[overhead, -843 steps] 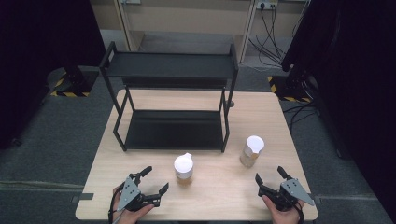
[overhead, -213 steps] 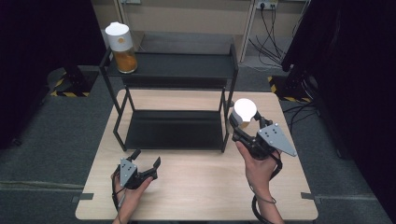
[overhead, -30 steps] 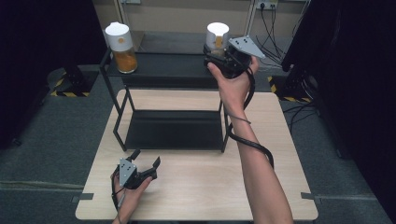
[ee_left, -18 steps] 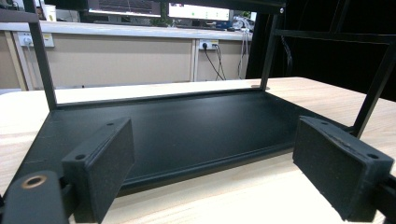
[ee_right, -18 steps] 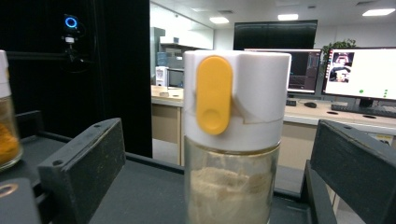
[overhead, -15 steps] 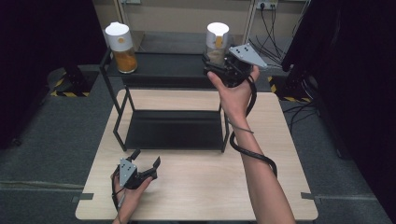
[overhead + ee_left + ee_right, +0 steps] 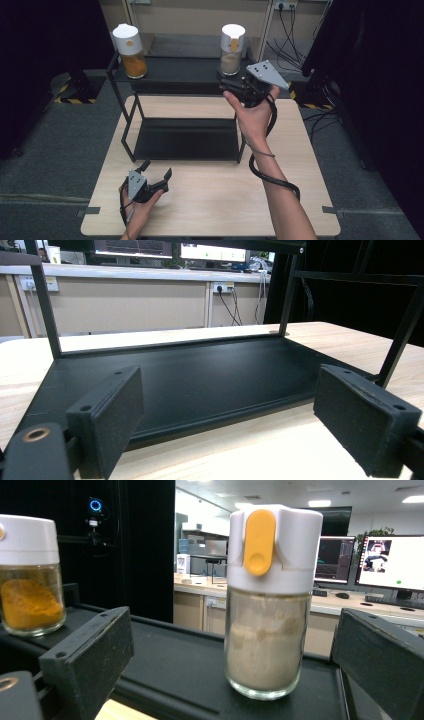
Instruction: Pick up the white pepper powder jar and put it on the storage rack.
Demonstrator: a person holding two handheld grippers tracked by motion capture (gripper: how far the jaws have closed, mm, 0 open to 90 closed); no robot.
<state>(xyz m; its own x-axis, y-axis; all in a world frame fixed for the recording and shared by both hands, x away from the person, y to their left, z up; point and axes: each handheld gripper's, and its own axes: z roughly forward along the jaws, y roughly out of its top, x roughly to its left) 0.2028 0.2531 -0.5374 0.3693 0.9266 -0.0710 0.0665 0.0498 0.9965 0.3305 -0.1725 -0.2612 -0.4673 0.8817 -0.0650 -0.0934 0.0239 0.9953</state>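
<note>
A beige spice jar point(image 7: 232, 50) with a white and yellow lid stands upright at the right end of the black rack's top shelf point(image 7: 185, 70). An orange spice jar point(image 7: 129, 50) stands at the left end. My right gripper point(image 7: 226, 84) hovers just in front of the beige jar point(image 7: 270, 600). Its jaws have just been opening and are now open, apart from the glass, with the jar a little beyond their tips. The orange jar point(image 7: 30, 580) shows at the left edge. My left gripper point(image 7: 156, 170) rests open on the table, facing the rack's lower shelf point(image 7: 200, 375), with nothing between its jaws.
The two-tier rack stands on the far half of the wooden table point(image 7: 215, 200). Its uprights point(image 7: 125, 120) frame the lower shelf point(image 7: 185, 137). Dark curtains and floor cables point(image 7: 285, 45) lie beyond the table. Desks with monitors point(image 7: 390, 560) show in the background.
The right gripper has let go of the beige jar on the top shelf and drawn back and down from it. The left gripper has not moved.
</note>
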